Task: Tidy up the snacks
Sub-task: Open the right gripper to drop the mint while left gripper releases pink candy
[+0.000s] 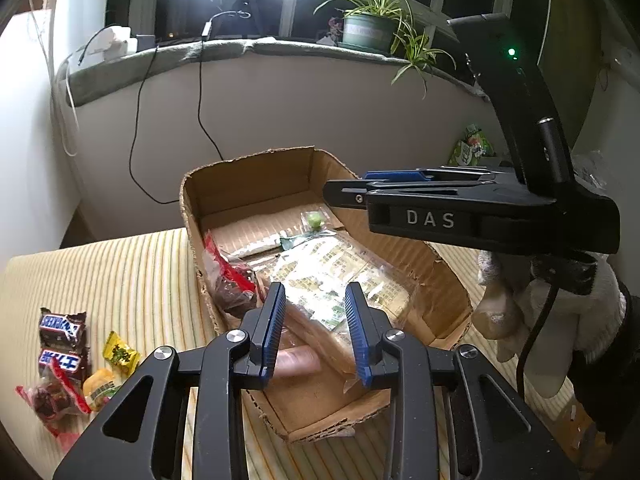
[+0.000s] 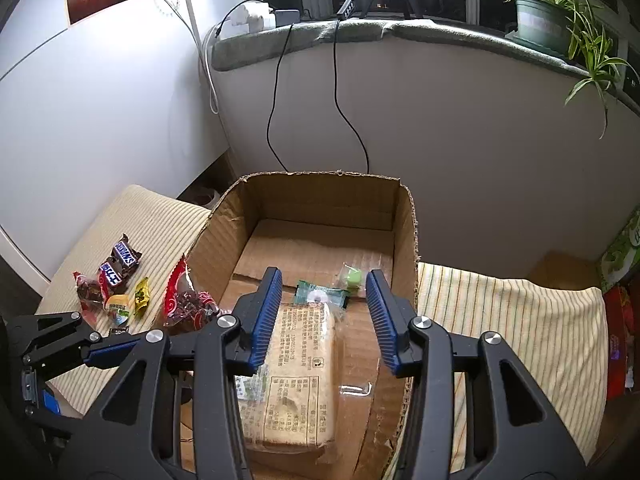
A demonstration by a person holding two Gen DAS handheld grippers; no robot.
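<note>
The bread loaf (image 2: 298,376), lying low in the frame inside the cardboard box (image 2: 404,248), is judged light, soft and slippery-wrapped, best pinched across its sides, while the right gripper (image 2: 322,316) and left gripper (image 1: 316,332) are parted and empty.

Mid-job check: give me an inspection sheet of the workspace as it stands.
Surface: striped yellow cloth under everything.
Job's things: open brown cardboard box holds a clear-wrapped bread loaf, red-wrapped snack, green sweets; two Snickers bars and small candies lie outside, to its left.
Clutter: green packet at far right.
Grippers: left gripper and right gripper open, empty, over the box.
Cables: two black cables hang from the sill.
Surroundings: potted spider plant, dark window.
</note>
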